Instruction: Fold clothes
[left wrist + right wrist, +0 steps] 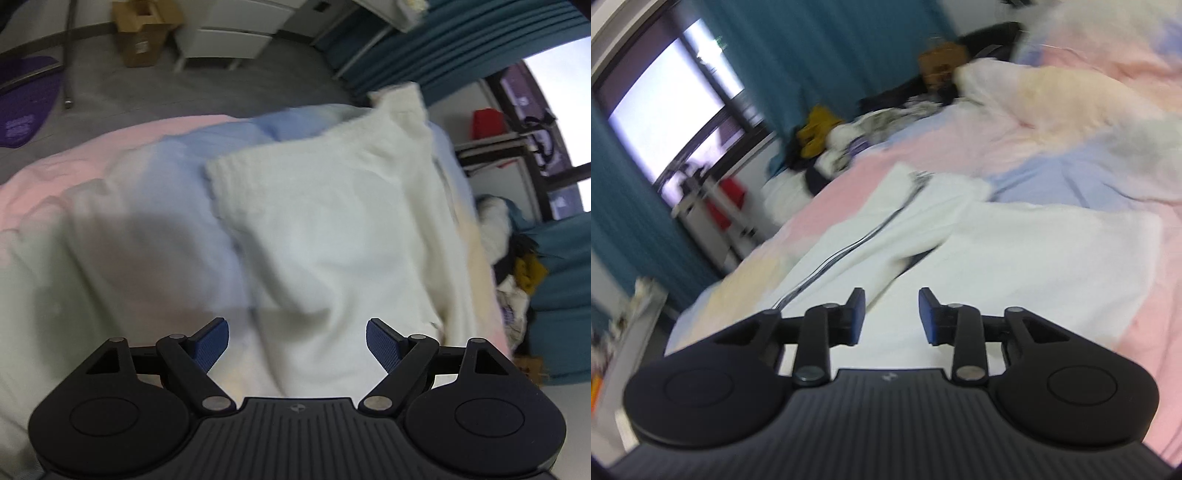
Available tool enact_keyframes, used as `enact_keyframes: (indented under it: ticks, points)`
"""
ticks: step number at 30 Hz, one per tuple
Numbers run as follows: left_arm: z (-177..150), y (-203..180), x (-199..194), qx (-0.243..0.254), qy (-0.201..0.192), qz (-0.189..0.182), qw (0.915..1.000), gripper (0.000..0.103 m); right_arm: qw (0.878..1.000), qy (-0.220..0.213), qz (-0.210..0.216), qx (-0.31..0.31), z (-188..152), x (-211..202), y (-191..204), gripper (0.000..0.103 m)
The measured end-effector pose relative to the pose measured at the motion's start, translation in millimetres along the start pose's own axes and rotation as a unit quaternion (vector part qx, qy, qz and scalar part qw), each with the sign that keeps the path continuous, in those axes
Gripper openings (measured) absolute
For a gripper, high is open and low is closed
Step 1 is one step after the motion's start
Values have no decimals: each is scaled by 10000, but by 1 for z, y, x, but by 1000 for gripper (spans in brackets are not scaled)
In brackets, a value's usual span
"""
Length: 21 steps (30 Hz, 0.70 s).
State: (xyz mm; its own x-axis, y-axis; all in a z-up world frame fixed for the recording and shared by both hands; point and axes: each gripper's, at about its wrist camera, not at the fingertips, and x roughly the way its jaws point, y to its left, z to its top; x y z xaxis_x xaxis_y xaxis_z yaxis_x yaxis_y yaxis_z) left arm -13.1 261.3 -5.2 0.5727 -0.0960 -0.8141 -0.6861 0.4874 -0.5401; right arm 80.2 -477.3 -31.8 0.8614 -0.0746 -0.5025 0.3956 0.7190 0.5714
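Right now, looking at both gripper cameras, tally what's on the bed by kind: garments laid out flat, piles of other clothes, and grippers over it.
White knit garment laid flat on the pastel pink and blue duvet: 1
Mixed heap of clothes at the bed's edge: 1
Grippers, jaws open and empty: 2, left gripper, right gripper
Total: 4

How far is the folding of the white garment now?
Partly done: the white fleece garment lies on the pastel bedspread with a sleeve folded across. Nothing is in hand: left gripper and right gripper are open, empty. Final folds and the clothes pile remain.
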Motion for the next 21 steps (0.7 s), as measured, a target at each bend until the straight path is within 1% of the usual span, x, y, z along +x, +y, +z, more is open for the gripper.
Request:
enact_keyframes:
  ticks: [1, 3, 4, 5, 6, 7, 8, 9, 10, 11, 13, 16, 19, 20, 21]
  points:
    - [-1, 1, 3, 72, 0, 112, 9999, 83, 9997, -42, -56, 221, 4, 0, -10, 38]
    - [5, 6, 13, -35, 157, 12, 9999, 83, 9975, -154, -206, 652, 11, -2, -31, 39]
    - [9, 9, 18, -126, 260, -68, 9996, 83, 9953, -231, -316, 883, 14, -4, -42, 41]
    - [11, 12, 22, -231, 305, -122, 9992, 83, 9918, -337, -473, 1139, 17, -5, -54, 50]
    - [13, 15, 27, -353, 287, -146, 9989, 83, 9868, -454, -673, 1400, 19, -7, -67, 55]
    - [14, 18, 31, -476, 269, -171, 9984, 84, 9813, -560, -866, 1625, 21, -9, -79, 67]
    - [15, 21, 36, -598, 250, -195, 9977, 84, 9751, -662, -1054, 1838, 22, -10, -91, 72]
    - [16, 25, 40, -717, 237, -222, 9969, 84, 9685, -720, -1218, 2050, 22, -11, -102, 74]
    - [17, 29, 44, -833, 230, -253, 9959, 84, 9613, -764, -1375, 2260, 20, -11, -113, 79]
    - [18, 32, 47, -952, 215, -300, 9948, 85, 9535, -808, -1531, 2469, 19, -12, -124, 80]
    - [17, 39, 49, -1175, 170, -432, 9920, 85, 9441, -708, -1697, 2737, 16, -4, -141, 80]
    - [16, 47, 48, -1378, 147, -659, 9882, 86, 9367, -245, -1610, 3098, 9, 22, -160, 79]
    - [13, 56, 43, -1630, 132, -947, 9820, 86, 9360, 84, -1278, 3279, 4, 47, -166, 79]
    - [13, 59, 42, -1691, 130, -1027, 9801, 86, 9396, 130, -1188, 3208, 4, 52, -164, 79]
    - [12, 60, 41, -1738, 128, -1095, 9786, 86, 9453, 119, -1007, 3100, 5, 56, -158, 79]
